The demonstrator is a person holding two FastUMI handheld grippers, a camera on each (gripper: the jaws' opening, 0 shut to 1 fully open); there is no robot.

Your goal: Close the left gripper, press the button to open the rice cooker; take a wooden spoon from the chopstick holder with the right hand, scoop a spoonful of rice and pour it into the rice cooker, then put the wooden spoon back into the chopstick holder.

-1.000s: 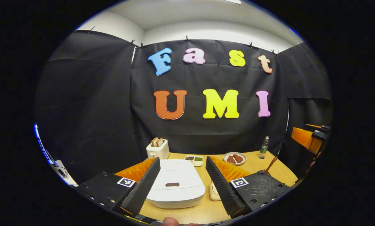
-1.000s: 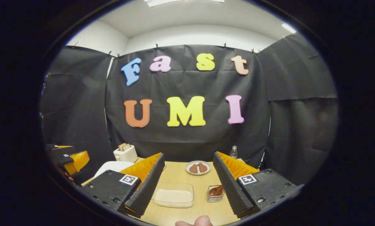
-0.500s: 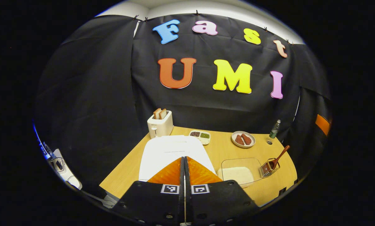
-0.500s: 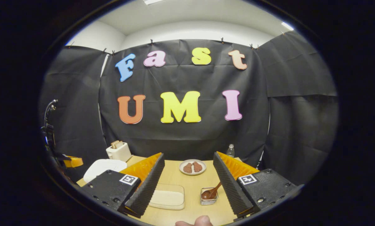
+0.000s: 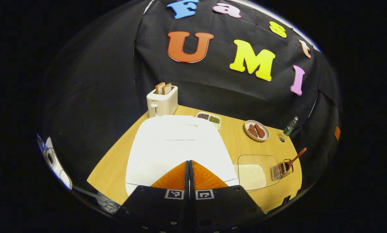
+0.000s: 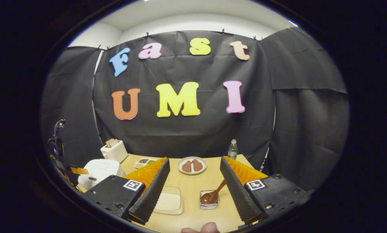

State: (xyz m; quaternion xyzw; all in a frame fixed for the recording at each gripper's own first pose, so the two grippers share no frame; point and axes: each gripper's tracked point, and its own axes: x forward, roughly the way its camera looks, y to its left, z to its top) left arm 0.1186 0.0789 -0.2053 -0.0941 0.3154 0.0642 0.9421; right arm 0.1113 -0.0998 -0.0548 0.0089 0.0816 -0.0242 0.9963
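My left hand-held gripper (image 5: 189, 163) has its ridged fingers pressed together, poised over the smooth white lid of the rice cooker (image 5: 177, 145) on the wooden tabletop (image 5: 232, 142). My right hand-held gripper (image 6: 193, 181) is spread apart, holding nothing. Ahead of it a brown wooden spoon (image 6: 212, 195) leans in the small wire holder (image 6: 209, 203), beside a clear rectangular tray of rice (image 6: 169, 202).

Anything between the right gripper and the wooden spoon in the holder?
Nothing visible. The right gripper, open, faces the wooden spoon in the chopstick holder across bare table; the rice container lies off to the side.
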